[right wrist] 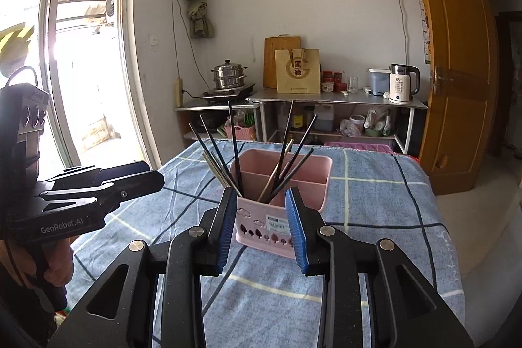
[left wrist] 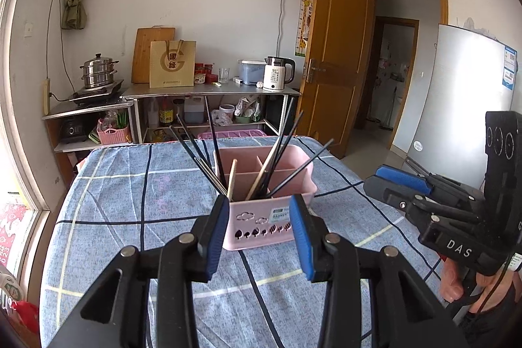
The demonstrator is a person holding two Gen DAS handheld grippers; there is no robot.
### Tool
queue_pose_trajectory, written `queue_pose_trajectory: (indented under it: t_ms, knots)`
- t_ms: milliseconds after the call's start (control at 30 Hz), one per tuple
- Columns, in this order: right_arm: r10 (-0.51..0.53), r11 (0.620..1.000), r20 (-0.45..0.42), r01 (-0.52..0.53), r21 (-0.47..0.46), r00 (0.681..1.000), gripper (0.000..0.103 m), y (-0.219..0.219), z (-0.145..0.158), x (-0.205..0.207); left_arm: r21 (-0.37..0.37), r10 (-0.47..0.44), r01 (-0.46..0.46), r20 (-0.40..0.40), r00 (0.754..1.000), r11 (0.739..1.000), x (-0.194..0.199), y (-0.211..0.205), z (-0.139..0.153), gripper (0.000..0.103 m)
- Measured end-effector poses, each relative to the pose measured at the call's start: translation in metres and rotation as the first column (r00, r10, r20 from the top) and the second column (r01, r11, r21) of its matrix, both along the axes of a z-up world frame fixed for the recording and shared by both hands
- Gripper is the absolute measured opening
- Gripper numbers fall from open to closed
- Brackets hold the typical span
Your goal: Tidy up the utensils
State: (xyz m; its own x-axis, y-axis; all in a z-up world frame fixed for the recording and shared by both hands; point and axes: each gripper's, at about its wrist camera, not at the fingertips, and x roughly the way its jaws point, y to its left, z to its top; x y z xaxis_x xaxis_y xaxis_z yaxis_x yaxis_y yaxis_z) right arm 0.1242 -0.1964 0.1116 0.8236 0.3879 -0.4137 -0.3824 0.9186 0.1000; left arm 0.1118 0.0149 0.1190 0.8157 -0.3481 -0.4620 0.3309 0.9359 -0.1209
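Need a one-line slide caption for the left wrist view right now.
Open left gripper faces a pink utensil basket of chopsticks on the blue checked tablecloth.

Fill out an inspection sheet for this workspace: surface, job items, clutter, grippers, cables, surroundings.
Surface: table under a blue checked cloth, wrinkled.
Job's things: pink utensil basket standing upright on the cloth; dark chopsticks and pale wooden ones lean out of its compartments.
Clutter: nothing seen on the cloth besides the basket.
Grippers: left gripper and right gripper both open, nothing between the pads, both short of the basket.
Cables: a black wire runs down the back wall to a power strip; none on the table.
Surroundings: steel shelf with steamer pot, kettle, paper bag; open wooden door; fridge.
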Motion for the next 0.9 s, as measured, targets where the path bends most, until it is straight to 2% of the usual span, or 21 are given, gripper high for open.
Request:
queue_pose_trajectory:
  t_ms: [367,900]
  knots:
    - [-0.035,0.999,-0.026,0.034,-0.018,0.999,0.032,-0.005,-0.029,-0.035,0.001,0.056,-0.056,0.004,0.998,0.998,-0.043,-0.009,-0.034,0.040]
    - [-0.056,0.997,-0.057,0.053,-0.047,0.997,0.032,-0.003,-0.060,-0.060,0.042,0.127,-0.125,-0.038,0.991,0.991,-0.068,-0.015,-0.074,0.040]
